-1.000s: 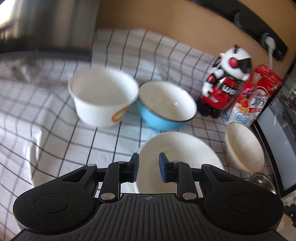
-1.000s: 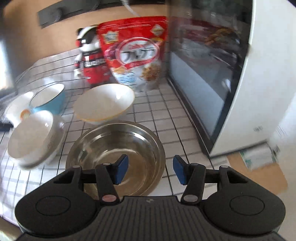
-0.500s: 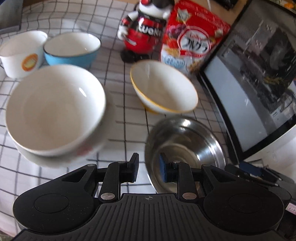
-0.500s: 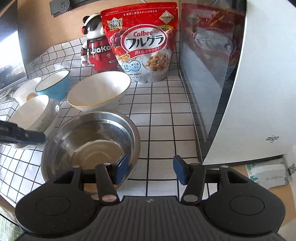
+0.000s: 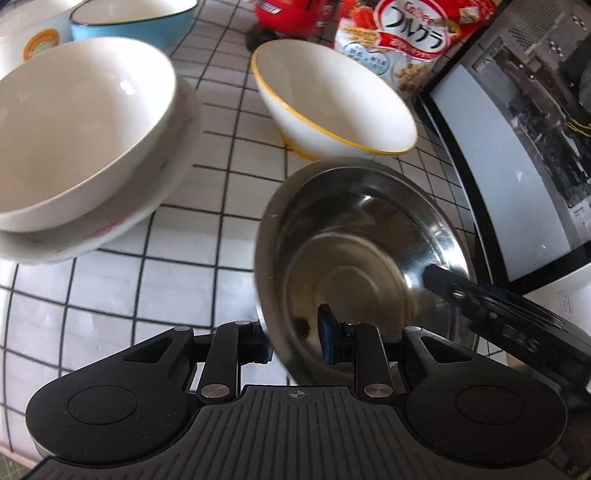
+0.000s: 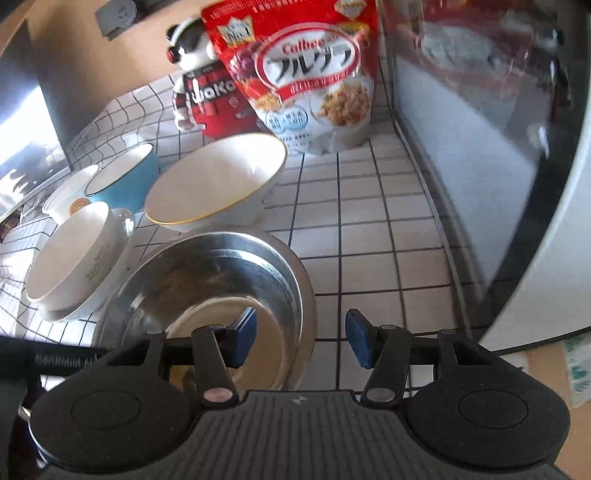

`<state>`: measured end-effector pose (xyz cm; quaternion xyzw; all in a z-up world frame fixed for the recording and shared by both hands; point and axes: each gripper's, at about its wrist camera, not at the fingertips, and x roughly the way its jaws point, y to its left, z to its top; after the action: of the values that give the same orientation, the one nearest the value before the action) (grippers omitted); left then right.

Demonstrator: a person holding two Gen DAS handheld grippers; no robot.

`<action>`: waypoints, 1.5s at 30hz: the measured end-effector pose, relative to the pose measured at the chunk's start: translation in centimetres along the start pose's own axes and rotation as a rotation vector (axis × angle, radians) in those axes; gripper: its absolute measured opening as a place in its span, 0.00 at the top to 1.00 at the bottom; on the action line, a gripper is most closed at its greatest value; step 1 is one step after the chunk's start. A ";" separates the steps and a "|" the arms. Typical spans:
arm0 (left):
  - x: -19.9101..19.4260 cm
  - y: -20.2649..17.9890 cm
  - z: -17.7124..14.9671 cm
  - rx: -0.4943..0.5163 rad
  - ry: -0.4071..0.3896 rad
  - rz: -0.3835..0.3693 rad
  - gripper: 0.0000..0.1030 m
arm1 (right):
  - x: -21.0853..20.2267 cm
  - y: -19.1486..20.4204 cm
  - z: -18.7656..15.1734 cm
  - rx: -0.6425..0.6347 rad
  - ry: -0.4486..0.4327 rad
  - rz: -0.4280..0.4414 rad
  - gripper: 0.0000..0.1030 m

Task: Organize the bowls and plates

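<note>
Straddling the near rim of the steel bowl [image 5: 362, 254] on the tiled tabletop [image 5: 192, 280], the left tongs [image 5: 295, 341] and right tongs [image 6: 299, 338], both unclenched, should seat deeper over the thin edge before squeezing, lest the slick metal slip.

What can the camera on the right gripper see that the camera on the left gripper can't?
Only the right wrist view shows the toy robot's head, the grey socket on the wall and the right gripper straddling the steel bowl's rim, one blue pad inside, one outside.

Only the left wrist view shows the left gripper straddling the opposite rim, not clearly clamped.

Both show the steel bowl, the yellow-rimmed bowl, the stacked white bowls, the blue bowl and the cereal bag.
</note>
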<state>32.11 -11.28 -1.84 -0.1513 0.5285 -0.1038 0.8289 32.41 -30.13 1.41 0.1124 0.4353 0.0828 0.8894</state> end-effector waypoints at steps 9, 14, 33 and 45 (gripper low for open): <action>0.1 -0.4 0.5 0.027 0.049 0.011 0.83 | 1.7 0.8 -0.6 -0.013 0.070 0.040 0.70; -1.2 -0.5 -0.2 0.069 0.072 0.001 0.83 | 0.0 1.8 -1.3 -0.059 0.079 0.024 0.71; -19.4 8.2 7.0 0.131 -0.105 -0.061 0.80 | -7.5 18.4 6.2 -0.165 -0.193 0.154 0.71; -20.1 15.4 11.6 0.218 -0.107 -0.102 0.81 | -4.5 26.2 7.1 -0.164 -0.240 0.032 0.71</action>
<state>34.41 11.40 14.15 -0.0923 0.4607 -0.1942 0.8611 34.02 -7.01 16.19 0.0551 0.3155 0.1183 0.9399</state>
